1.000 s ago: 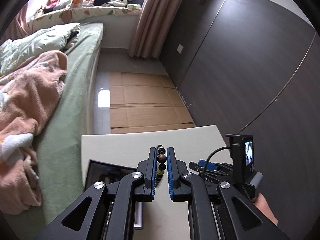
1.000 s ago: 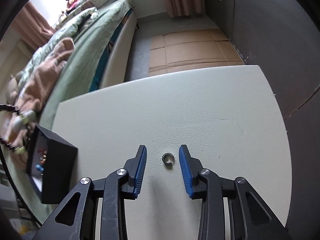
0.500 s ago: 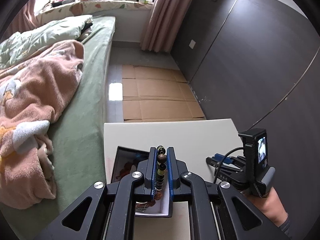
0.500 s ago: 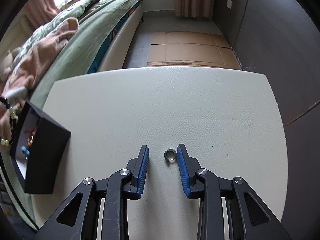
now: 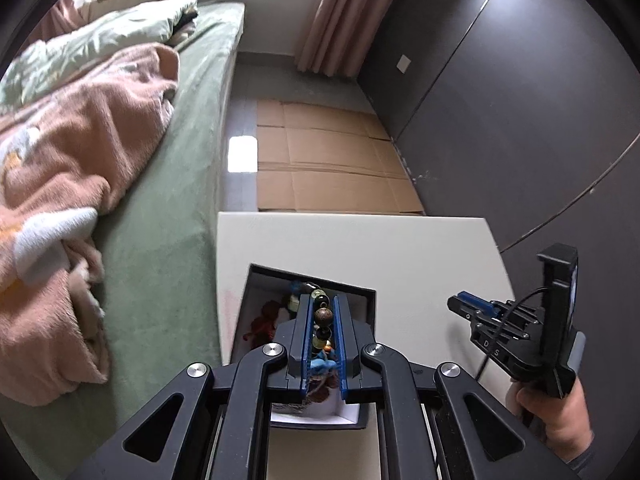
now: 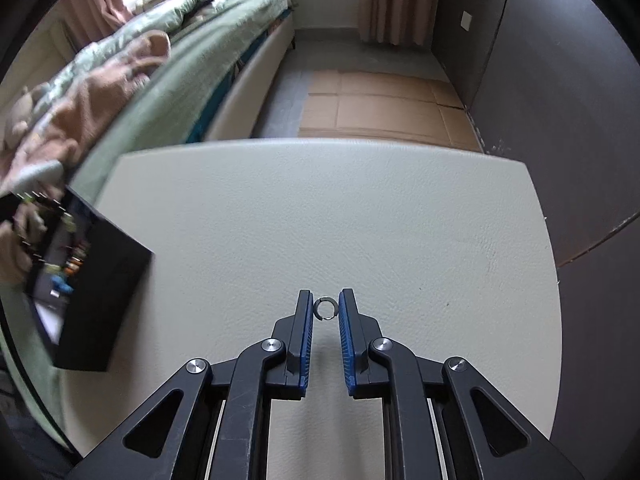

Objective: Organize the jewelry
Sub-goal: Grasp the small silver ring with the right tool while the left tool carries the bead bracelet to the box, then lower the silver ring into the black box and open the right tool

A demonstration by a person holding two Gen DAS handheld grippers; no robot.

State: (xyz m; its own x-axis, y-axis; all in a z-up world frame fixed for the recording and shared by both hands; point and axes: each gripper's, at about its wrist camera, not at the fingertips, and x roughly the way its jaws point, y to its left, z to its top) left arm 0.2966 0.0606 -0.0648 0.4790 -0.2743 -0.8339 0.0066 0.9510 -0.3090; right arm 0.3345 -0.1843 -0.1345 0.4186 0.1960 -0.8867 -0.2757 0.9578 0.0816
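Note:
My left gripper (image 5: 322, 304) is shut on a beaded bracelet (image 5: 323, 317) and holds it over the open black jewelry box (image 5: 256, 280), which holds several small pieces. In the right wrist view the box (image 6: 104, 280) stands at the table's left edge. A silver ring (image 6: 325, 308) lies on the white table (image 6: 360, 220). My right gripper (image 6: 325, 300) has closed around the ring, its fingertips close on either side; contact is not clear. The right gripper also shows in the left wrist view (image 5: 472, 308).
A bed with a green sheet (image 5: 160, 208) and a pink blanket (image 5: 72, 168) runs along the table's left. Flat cardboard (image 5: 332, 168) lies on the floor beyond the table. A dark wall (image 5: 520, 120) stands on the right.
My left gripper has carried the bracelet over the box and lowered it toward the inside. My right gripper has narrowed around the ring.

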